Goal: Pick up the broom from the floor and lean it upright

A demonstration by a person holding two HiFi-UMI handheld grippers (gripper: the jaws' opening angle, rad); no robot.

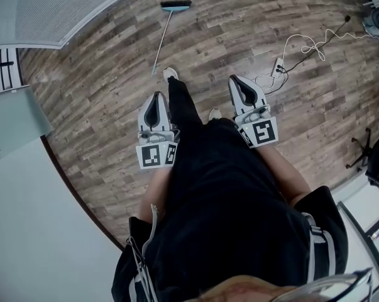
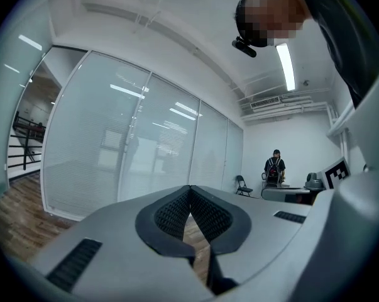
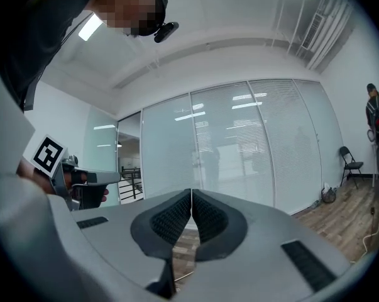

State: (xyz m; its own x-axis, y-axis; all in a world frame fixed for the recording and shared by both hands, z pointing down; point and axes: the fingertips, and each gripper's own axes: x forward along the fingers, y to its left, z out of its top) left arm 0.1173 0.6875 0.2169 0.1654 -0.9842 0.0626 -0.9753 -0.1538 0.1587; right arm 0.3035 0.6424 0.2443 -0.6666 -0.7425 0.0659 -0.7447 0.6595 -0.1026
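The broom (image 1: 164, 38) lay flat on the wooden floor (image 1: 101, 87) in the upper middle of the head view, with its teal brush head toward the top edge and its thin pale handle slanting down and to the left. It was well apart from both grippers, and nothing touched it. The person stood below it in dark clothes, one shoe (image 1: 170, 73) stepping forward close to the handle's lower end. The left gripper (image 1: 155, 99) was held at the left of the leg and the right gripper (image 1: 236, 80) at the right of it, each with its marker cube toward the body. In the left gripper view the two ribbed black pads (image 2: 176, 212) met at their tips, so the jaws were pressed together with nothing between them. The right gripper view showed the same: its pads (image 3: 174, 219) were closed against each other and empty. A white power strip (image 1: 278, 67) with a looping white cable (image 1: 308, 44) lay on the floor in the upper right of the head view. A black office chair (image 1: 373, 153) stood at the right edge. Frosted glass partitions (image 2: 145, 143) filled the background of both gripper views. At the far right of the left gripper view another person (image 2: 275, 168) stood beside a folding chair (image 2: 242, 185).
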